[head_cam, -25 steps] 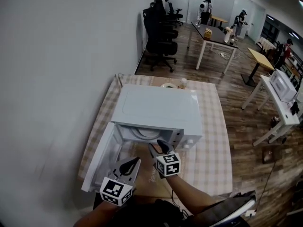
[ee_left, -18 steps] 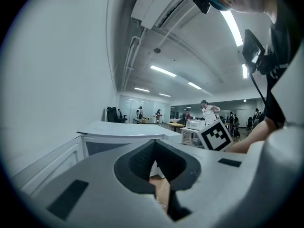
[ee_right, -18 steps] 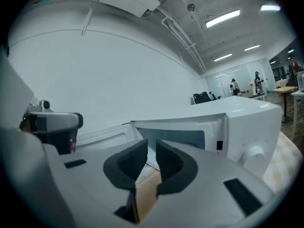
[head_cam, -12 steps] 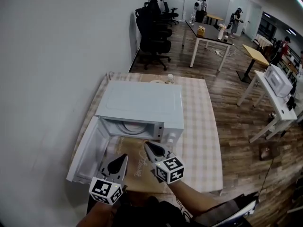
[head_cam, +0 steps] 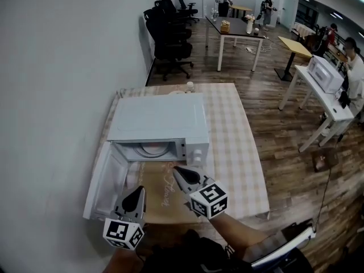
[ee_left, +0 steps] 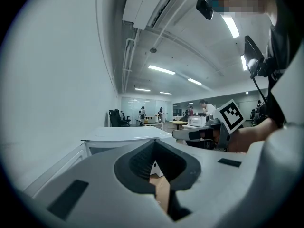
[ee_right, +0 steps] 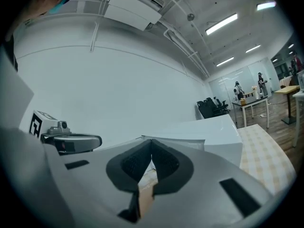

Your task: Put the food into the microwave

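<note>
The white microwave (head_cam: 156, 121) stands on the checked table (head_cam: 239, 152) with its door (head_cam: 105, 181) swung open to the left. Inside lies a round white plate (head_cam: 152, 148); I cannot make out what is on it. Both grippers hang in front of the opening, above a brown mat (head_cam: 162, 195), clear of the microwave. My left gripper (head_cam: 138, 190) is shut and empty, its tips meeting in the left gripper view (ee_left: 153, 142). My right gripper (head_cam: 177, 170) has just been closing and is now shut with nothing between its jaws (ee_right: 151, 142).
A small bottle (head_cam: 189, 86) stands behind the microwave by the wall. Wooden floor lies to the right of the table. Farther off are black office chairs (head_cam: 168, 33), tables, a second microwave (head_cam: 324, 73) and several people.
Both grippers have drawn back from the microwave's opening toward me and risen. The right one was at the mouth of the oven and is now well in front of it.
</note>
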Tool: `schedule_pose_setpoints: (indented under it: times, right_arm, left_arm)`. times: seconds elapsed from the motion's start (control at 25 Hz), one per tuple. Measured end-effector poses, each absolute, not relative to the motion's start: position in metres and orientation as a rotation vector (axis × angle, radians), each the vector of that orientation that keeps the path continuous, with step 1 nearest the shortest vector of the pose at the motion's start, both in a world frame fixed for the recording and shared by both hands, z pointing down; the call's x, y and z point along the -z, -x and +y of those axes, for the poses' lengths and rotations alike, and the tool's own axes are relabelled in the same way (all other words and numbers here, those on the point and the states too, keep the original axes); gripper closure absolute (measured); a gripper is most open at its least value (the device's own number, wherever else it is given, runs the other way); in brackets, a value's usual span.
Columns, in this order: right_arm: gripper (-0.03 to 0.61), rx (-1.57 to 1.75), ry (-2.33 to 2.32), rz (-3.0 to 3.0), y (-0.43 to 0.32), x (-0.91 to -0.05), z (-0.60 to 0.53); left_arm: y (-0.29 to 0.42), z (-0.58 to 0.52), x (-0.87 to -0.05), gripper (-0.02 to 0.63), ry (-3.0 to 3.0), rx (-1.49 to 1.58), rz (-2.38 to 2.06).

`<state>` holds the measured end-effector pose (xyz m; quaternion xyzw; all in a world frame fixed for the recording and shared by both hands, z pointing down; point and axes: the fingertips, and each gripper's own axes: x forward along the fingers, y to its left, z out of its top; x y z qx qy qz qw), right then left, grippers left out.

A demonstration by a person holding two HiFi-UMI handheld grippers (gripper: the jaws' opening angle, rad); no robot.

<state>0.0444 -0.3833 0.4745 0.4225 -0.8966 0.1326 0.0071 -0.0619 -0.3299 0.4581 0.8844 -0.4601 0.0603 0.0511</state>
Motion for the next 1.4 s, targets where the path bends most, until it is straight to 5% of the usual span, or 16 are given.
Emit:
schedule_pose_setpoints:
  times: [1.4]
  right_arm:
    - [0.571,-0.33,-1.558,-2.772,0.012,-0.418,-0.314]
  left_arm:
    - [0.147,-0.276,-0.424,0.606,-2.781,-0.071,-1.359]
